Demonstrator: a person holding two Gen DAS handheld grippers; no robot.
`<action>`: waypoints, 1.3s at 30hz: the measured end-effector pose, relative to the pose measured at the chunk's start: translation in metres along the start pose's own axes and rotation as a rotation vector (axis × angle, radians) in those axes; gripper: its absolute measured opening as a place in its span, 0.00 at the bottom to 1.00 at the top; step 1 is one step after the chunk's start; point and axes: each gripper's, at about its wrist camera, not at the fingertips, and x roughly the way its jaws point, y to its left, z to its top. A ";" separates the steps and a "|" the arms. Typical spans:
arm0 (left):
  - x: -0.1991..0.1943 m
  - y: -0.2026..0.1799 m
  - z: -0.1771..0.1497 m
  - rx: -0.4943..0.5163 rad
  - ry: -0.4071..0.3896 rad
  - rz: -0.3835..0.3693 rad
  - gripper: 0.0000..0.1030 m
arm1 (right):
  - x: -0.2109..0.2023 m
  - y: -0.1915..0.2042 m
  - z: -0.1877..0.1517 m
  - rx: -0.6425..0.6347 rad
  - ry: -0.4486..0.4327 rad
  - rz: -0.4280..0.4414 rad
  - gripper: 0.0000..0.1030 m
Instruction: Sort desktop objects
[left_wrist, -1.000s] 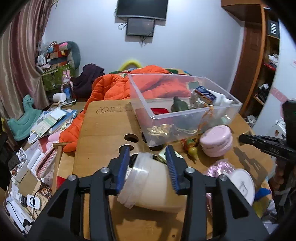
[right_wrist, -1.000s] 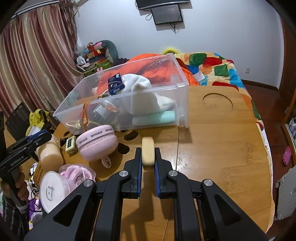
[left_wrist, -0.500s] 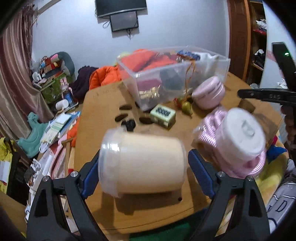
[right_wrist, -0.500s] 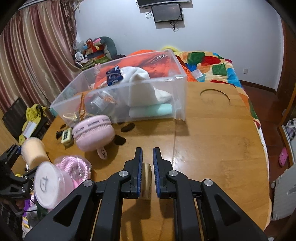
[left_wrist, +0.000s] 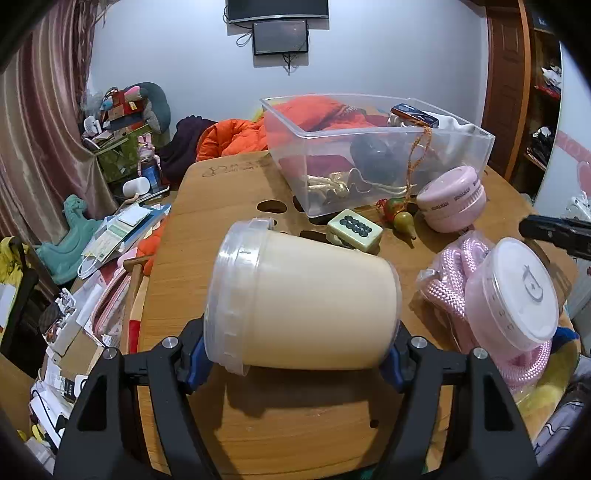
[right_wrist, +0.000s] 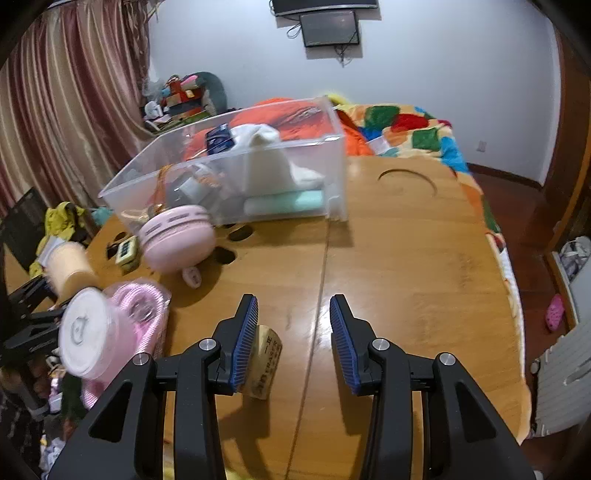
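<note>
Left gripper (left_wrist: 301, 354) is clamped end to end on a cream lidded tub (left_wrist: 303, 299), held sideways above the wooden table (left_wrist: 295, 424). Right gripper (right_wrist: 293, 332) stands with jaws wide apart; an eraser (right_wrist: 266, 362) lies on the table by its left finger, apparently touching the pad.

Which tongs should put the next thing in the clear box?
Probably the left tongs: they grip the beige jar, facing the clear box. The right tongs are open, holding nothing.

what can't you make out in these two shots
- Left wrist view: the blue pads of the left gripper are hidden behind the cream plastic tub.
- Right wrist view: the tan printed eraser is half covered by the right gripper; its print is unreadable.
</note>
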 end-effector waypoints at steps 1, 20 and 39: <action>0.000 -0.001 -0.001 -0.001 -0.002 0.002 0.69 | -0.001 0.002 -0.002 0.000 0.003 0.007 0.36; -0.001 -0.004 -0.002 -0.018 -0.017 0.021 0.69 | -0.010 0.021 -0.033 -0.069 0.037 -0.022 0.36; -0.018 -0.003 0.014 -0.050 -0.101 0.013 0.65 | -0.019 0.029 -0.011 -0.078 0.000 -0.012 0.22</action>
